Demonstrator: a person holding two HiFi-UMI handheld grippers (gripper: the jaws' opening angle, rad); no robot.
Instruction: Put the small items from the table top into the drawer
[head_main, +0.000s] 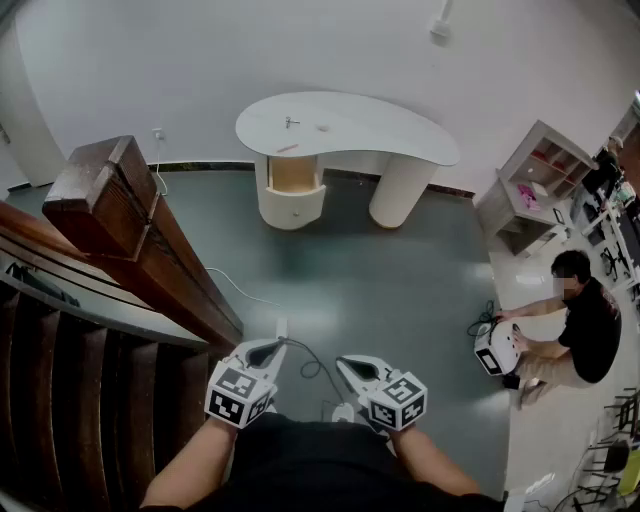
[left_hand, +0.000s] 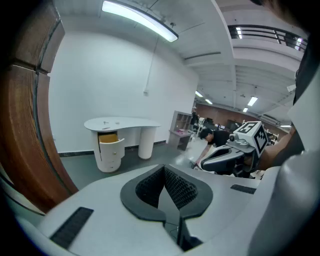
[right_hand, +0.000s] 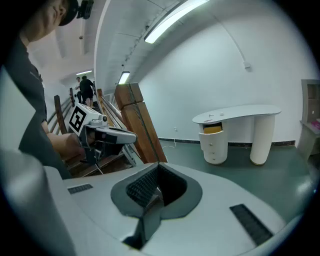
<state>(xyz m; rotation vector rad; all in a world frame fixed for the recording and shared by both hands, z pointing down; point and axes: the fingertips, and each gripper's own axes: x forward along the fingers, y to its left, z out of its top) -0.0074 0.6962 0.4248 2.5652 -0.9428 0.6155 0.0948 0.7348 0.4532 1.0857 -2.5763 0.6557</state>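
Both grippers were held low and close to the person's body, side by side above the grey floor (head_main: 400, 290). The left gripper (head_main: 266, 352) and right gripper (head_main: 357, 367) pointed forward and somewhat downward. In each gripper view the ribbed pads were pressed together, with nothing between them.

A white cable (head_main: 312, 368) lay on the floor just ahead of the grippers. A wooden rail (head_main: 110, 195) ran along the left side.

The table (head_main: 390, 130) stood well apart from the grippers, against the far wall. Its drawer (head_main: 294, 176) stood open under the left end, with a tan interior showing. Three items (head_main: 292, 122) lay on the table top above the drawer, one of them at the front edge. They were too small to identify.

On the right, a person (head_main: 588, 322) crouched on the floor with both hands on a white device (head_main: 497, 348).
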